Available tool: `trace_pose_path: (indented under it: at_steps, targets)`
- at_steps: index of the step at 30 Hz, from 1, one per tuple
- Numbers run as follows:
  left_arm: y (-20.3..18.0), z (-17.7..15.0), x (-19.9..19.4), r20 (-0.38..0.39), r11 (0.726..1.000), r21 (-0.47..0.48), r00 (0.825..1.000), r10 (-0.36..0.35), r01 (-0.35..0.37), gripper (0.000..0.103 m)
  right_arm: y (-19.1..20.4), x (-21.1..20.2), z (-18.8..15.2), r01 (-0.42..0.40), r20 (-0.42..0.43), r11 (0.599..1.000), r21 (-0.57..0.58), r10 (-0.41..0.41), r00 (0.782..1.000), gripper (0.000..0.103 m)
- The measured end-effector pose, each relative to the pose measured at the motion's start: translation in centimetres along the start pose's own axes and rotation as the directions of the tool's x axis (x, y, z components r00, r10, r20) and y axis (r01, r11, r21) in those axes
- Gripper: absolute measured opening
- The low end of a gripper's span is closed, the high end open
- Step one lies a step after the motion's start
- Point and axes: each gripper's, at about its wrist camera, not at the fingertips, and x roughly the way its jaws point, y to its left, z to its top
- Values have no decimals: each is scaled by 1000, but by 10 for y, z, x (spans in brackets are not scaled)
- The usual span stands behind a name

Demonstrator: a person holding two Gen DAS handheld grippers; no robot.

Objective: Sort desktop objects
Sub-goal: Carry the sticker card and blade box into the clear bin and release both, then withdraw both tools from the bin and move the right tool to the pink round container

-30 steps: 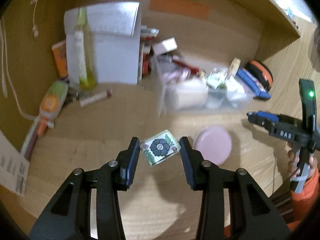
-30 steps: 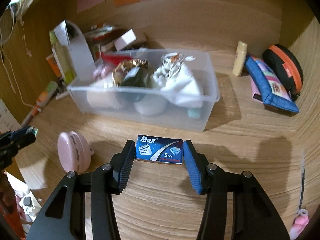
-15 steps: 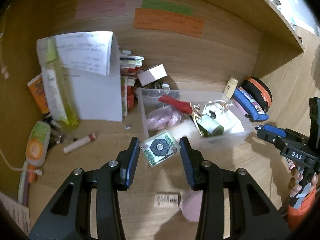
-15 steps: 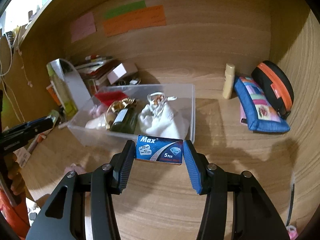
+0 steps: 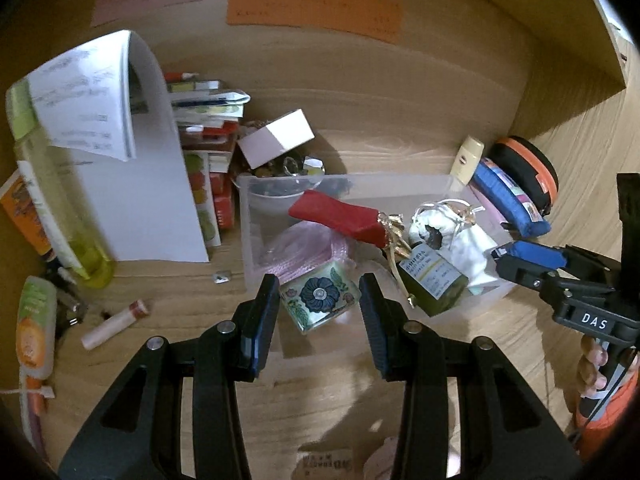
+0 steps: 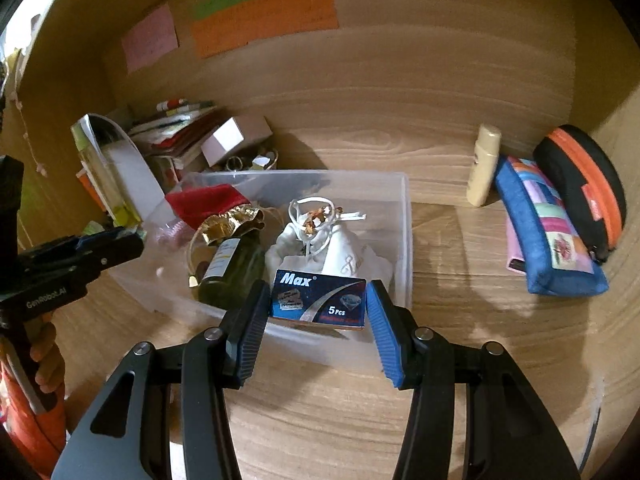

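Depositing step. My left gripper (image 5: 319,304) clamped the flower-printed tile (image 5: 319,301) above the clear bin's (image 6: 406,216) near-left wall; my right gripper (image 6: 316,306) clamped the blue blade box (image 6: 319,298) over its near-right rim. Next, I judged, each needed carrying farther in before releasing.

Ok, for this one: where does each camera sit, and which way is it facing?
Left wrist: on the left gripper, angled down at the clear bin; holds a flower tile; right gripper and fingers show at right.
Right wrist: on the right gripper, angled down at the bin; holds a Max blade box; left gripper at left.
Shared: bin, green bottle, sticky notes.
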Motion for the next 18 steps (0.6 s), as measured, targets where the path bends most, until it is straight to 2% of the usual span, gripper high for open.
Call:
trace_pose_path:
  at_steps: [12, 18]
  targets:
    - [2, 5, 13, -25, 1000, 13, 1000, 4, -4, 41, 7, 29, 6, 8, -53, 999, -37, -10, 999, 46]
    - [-1, 4, 10, -17, 1000, 30, 1000, 7, -7, 41, 9, 29, 6, 16, -66, 999, -43, -19, 998, 47]
